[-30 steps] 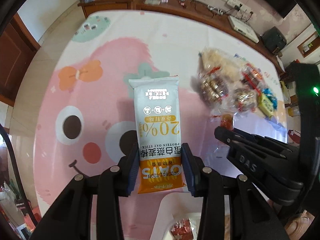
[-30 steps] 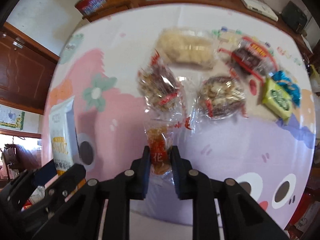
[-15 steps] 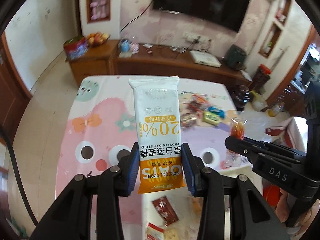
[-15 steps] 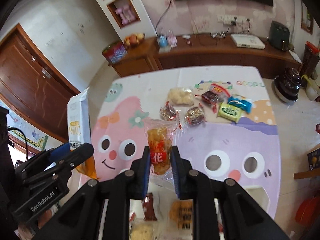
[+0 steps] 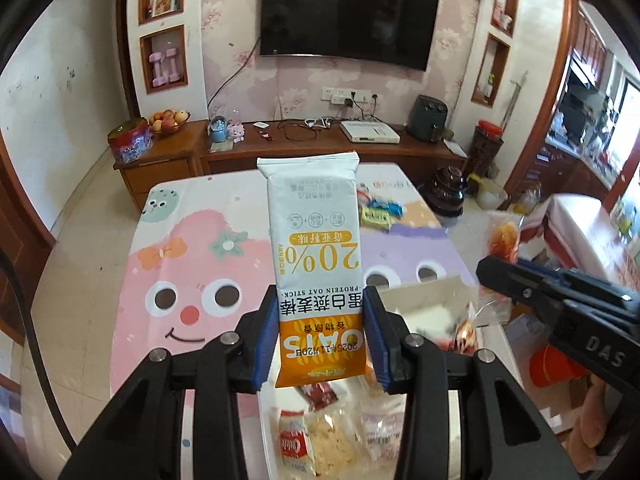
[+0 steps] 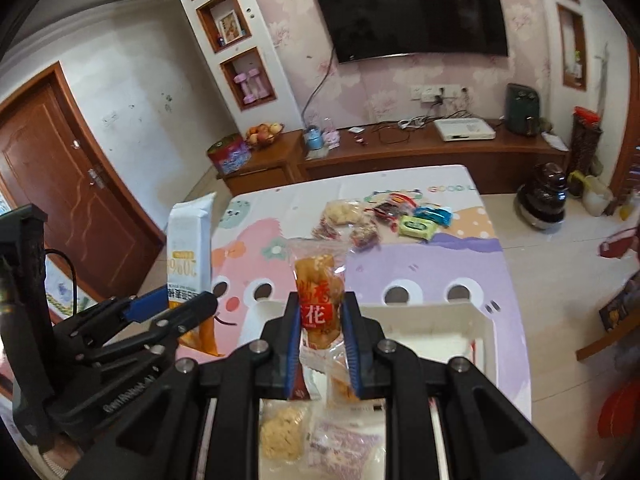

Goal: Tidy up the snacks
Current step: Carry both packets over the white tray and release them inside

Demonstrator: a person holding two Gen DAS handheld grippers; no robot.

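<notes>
My left gripper (image 5: 320,340) is shut on a white and orange oat stick pack (image 5: 316,256), held upright above the near end of the table; the same pack (image 6: 190,248) shows at the left of the right wrist view. My right gripper (image 6: 320,344) is shut on a clear packet of orange-brown snack (image 6: 320,292) with a red label. Both hang over a white box (image 6: 484,332) that holds several wrapped snacks (image 6: 280,432). Far down the table lies a pile of loose snack packets (image 6: 384,216).
The table wears a pink and purple cartoon cloth (image 5: 188,256). Behind it runs a wooden TV cabinet (image 5: 304,148) with a fruit bowl (image 5: 168,120) and a red tin (image 5: 130,144). A dark pot (image 6: 544,196) stands on the floor at the right.
Both grippers have risen and pulled back from the far snack pile to over the white box, each still gripping its packet. The view now takes in the wall and the TV.
</notes>
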